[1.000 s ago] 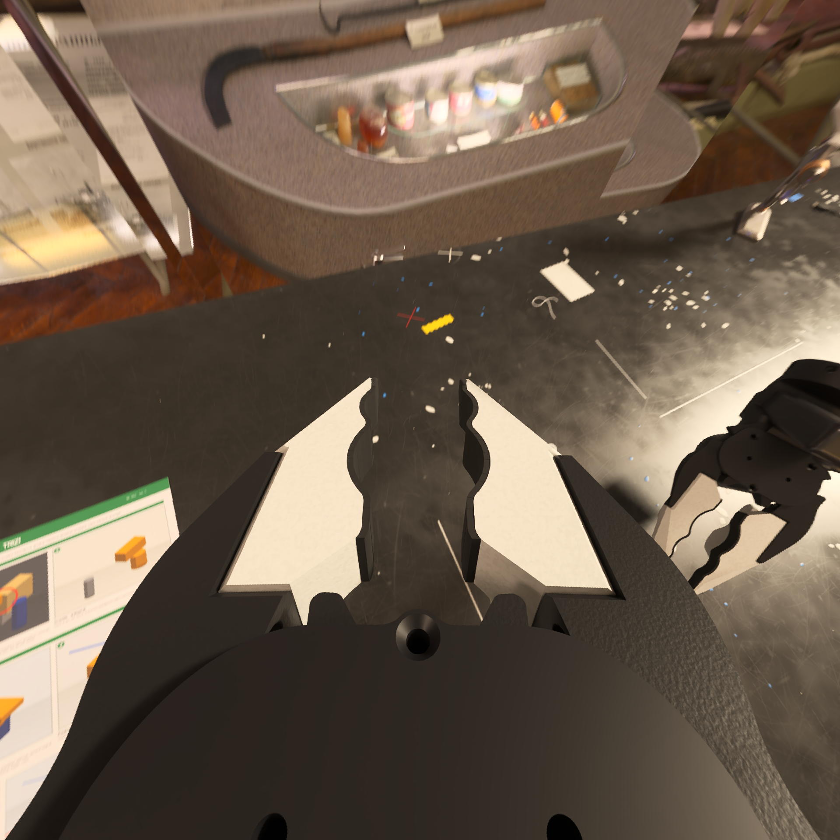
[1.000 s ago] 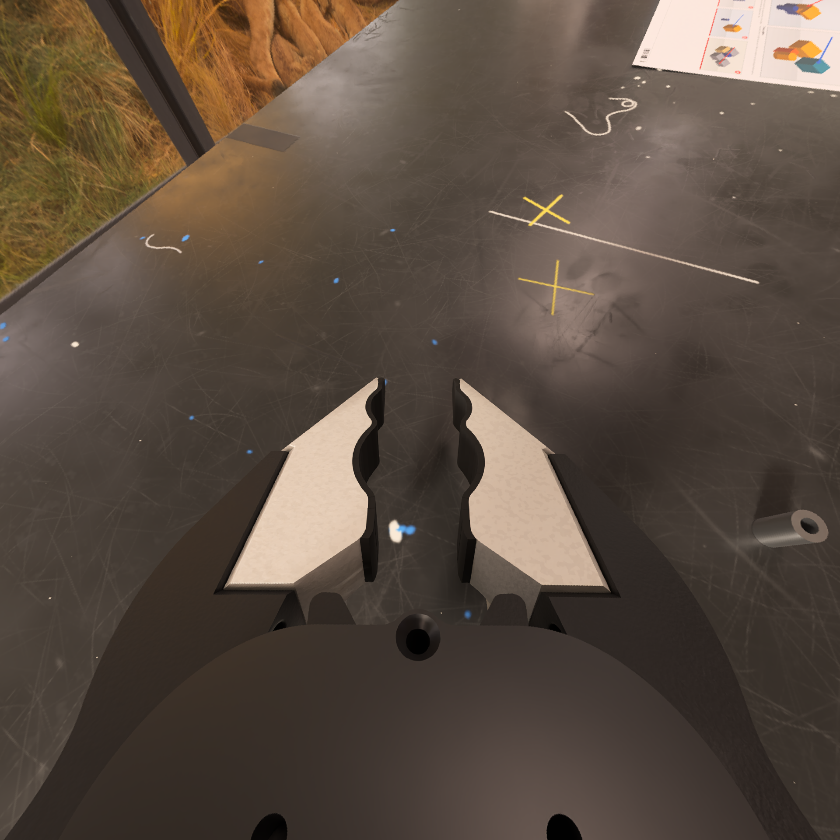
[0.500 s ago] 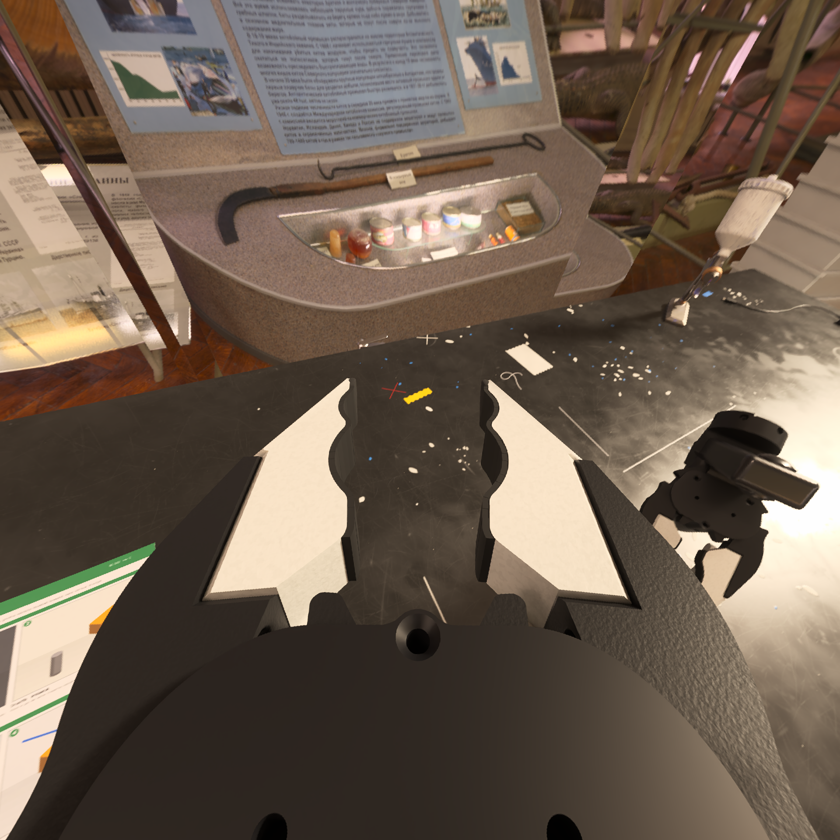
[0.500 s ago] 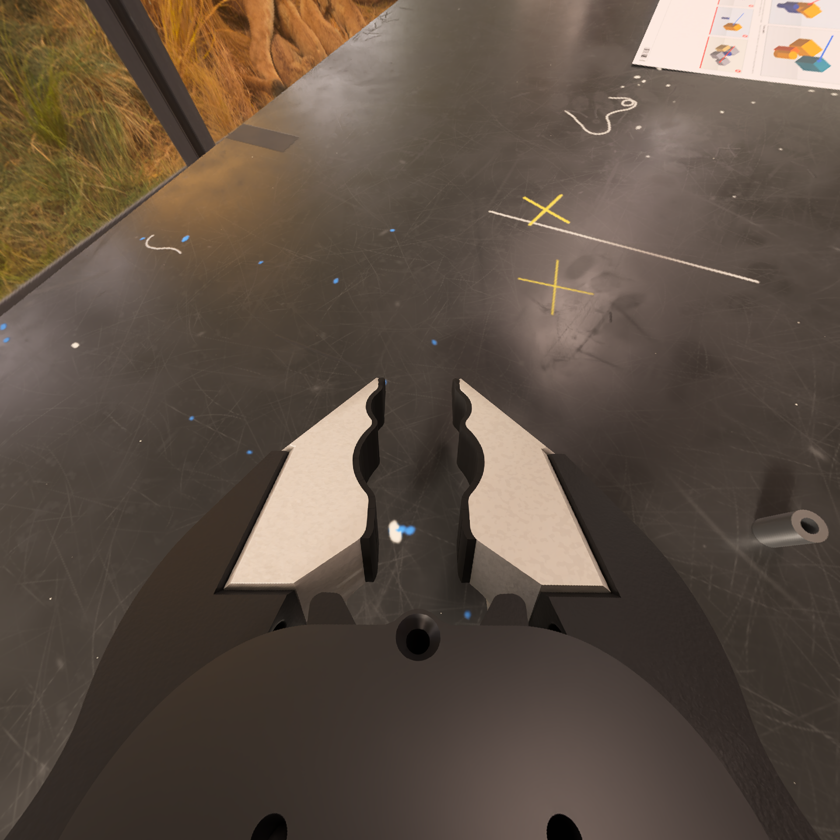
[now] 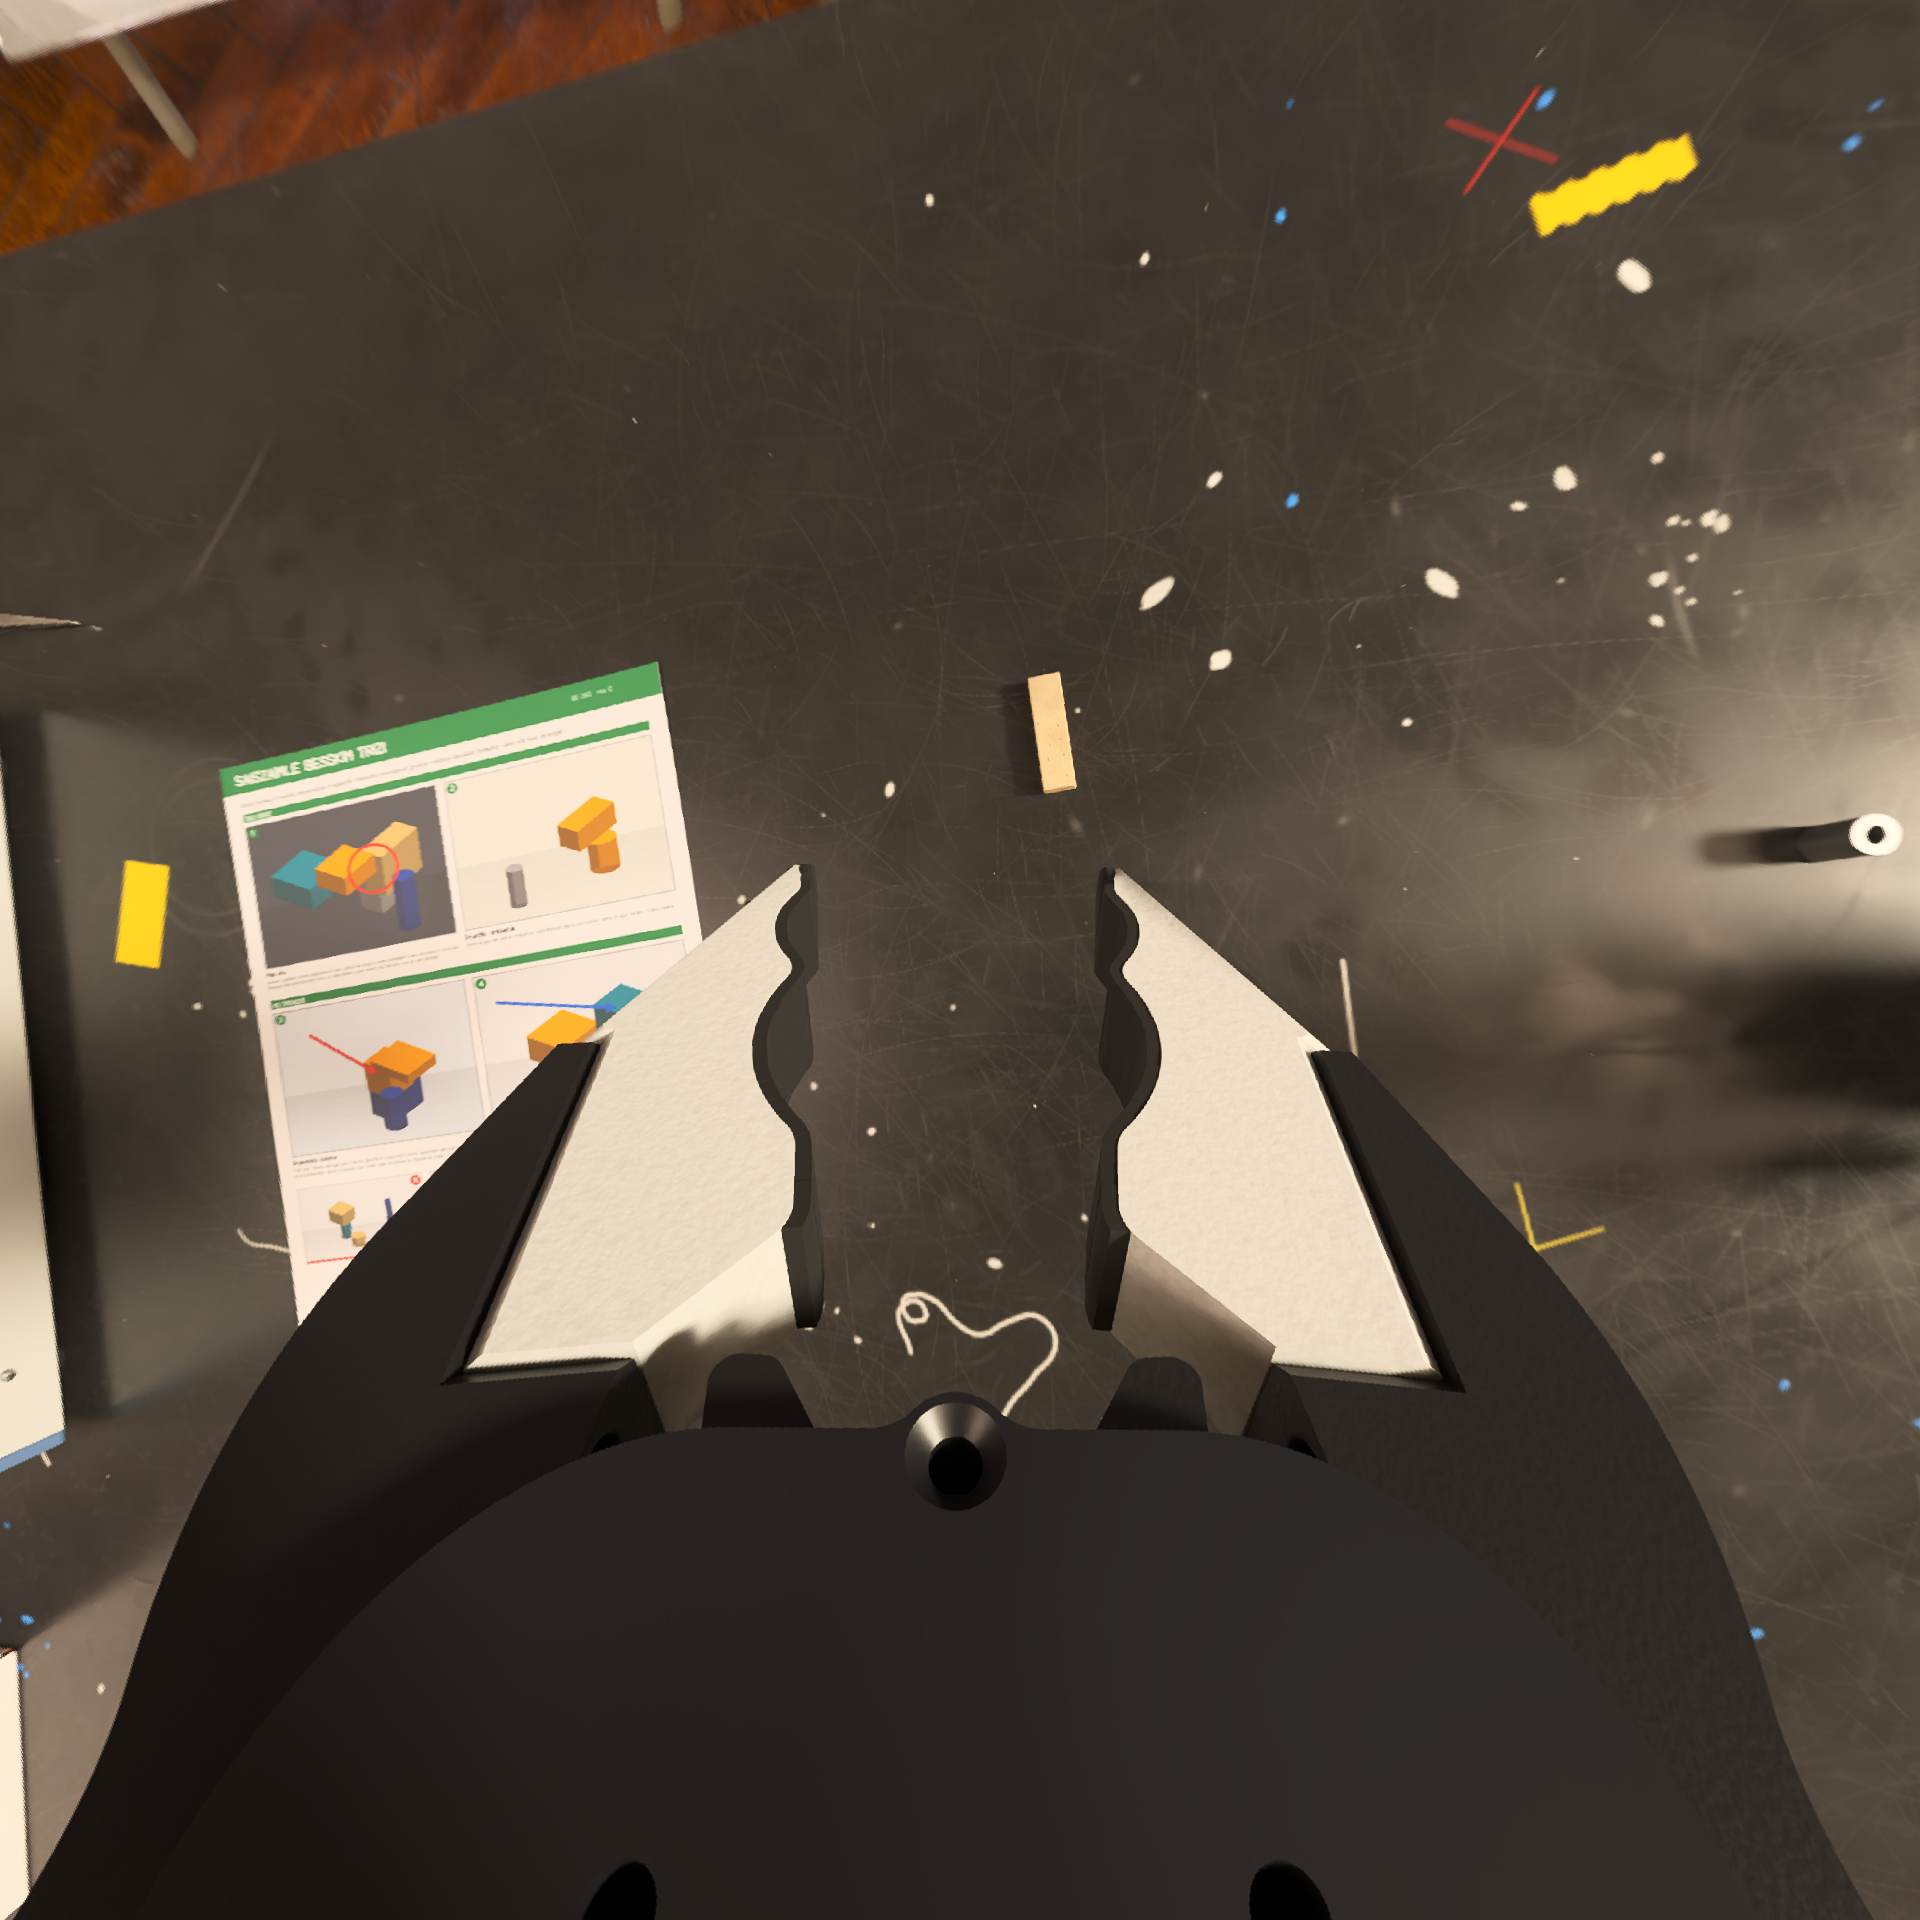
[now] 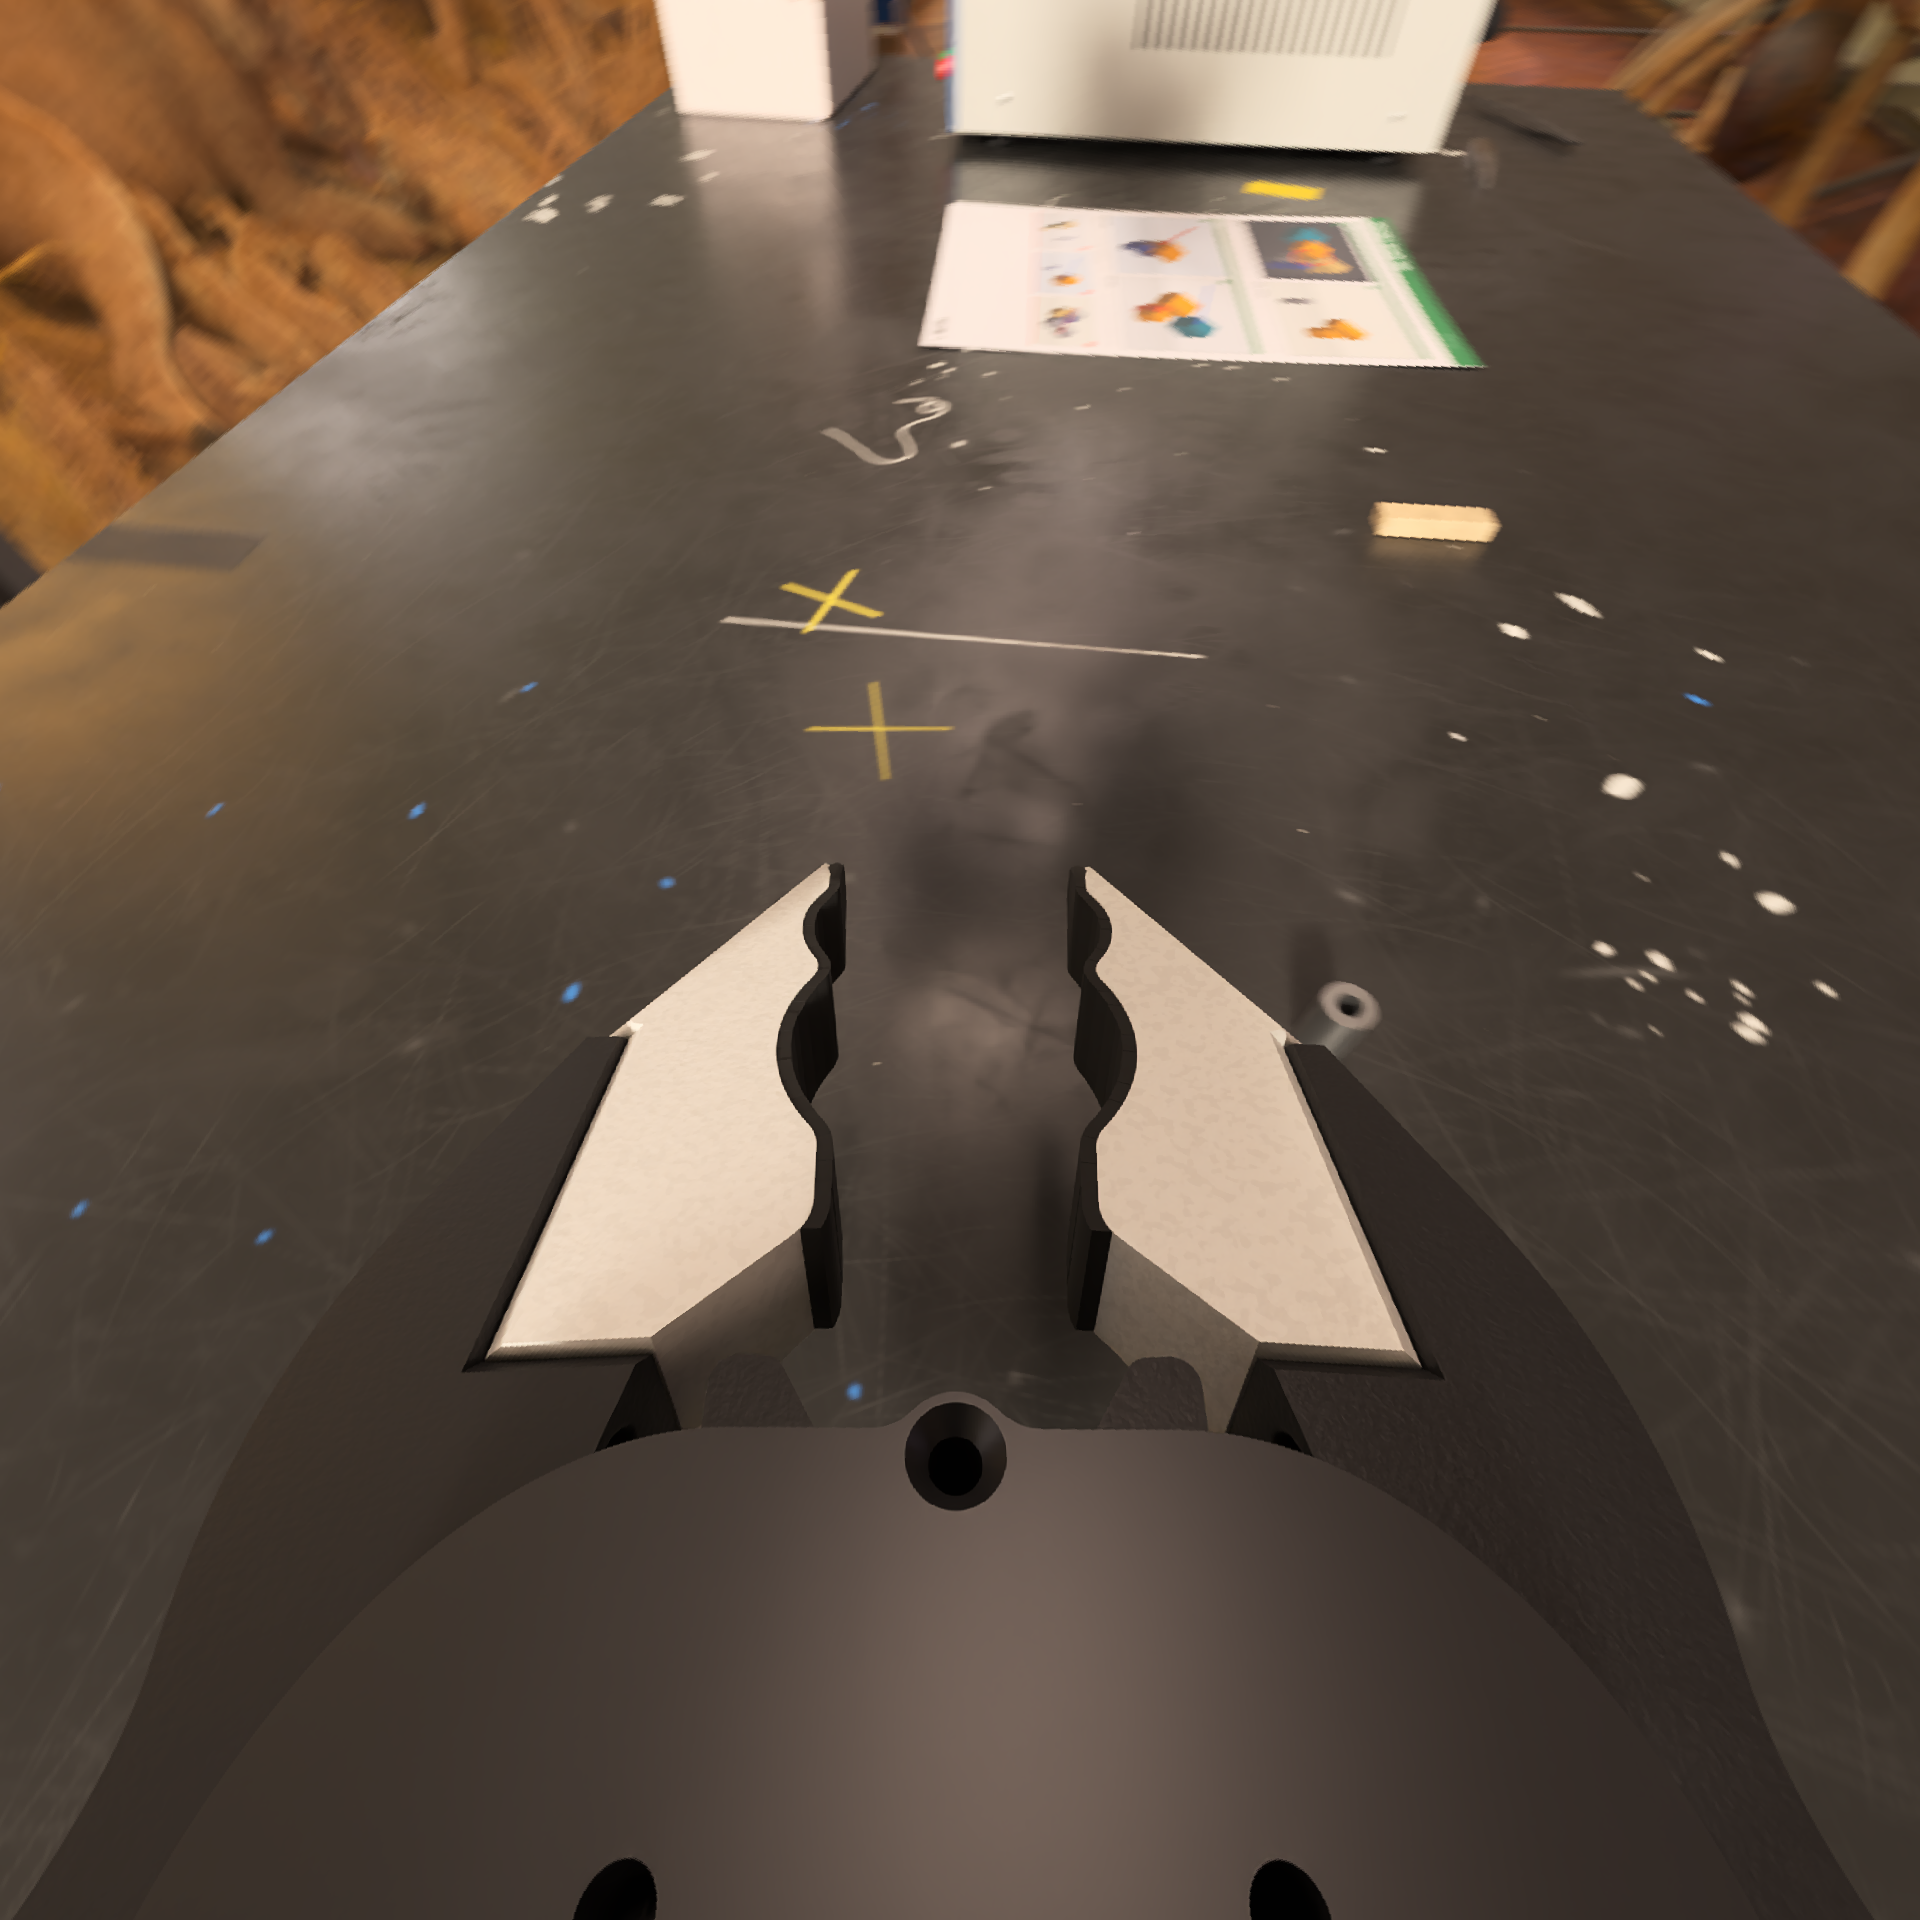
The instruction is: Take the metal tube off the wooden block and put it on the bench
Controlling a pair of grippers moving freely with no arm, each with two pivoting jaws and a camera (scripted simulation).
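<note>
Both grippers, left gripper (image 5: 956,883) & right gripper (image 6: 956,883), have jaws apart, nothing held. Metal tube (image 5: 1818,840) lies flat on bench (image 5: 727,416), well apart from wooden block (image 5: 1050,732); instruction sheet (image 5: 457,935) nearer bench's end.

Left gripper (image 5: 954,883), right gripper (image 6: 956,881): fingers apart, apparently empty.

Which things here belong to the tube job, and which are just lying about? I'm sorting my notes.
Job:
metal tube, lying on the bench
wooden block
left hand-held gripper, open
right hand-held gripper, open

Lying about:
instruction sheet
yellow strip
yellow tab
white string
</note>
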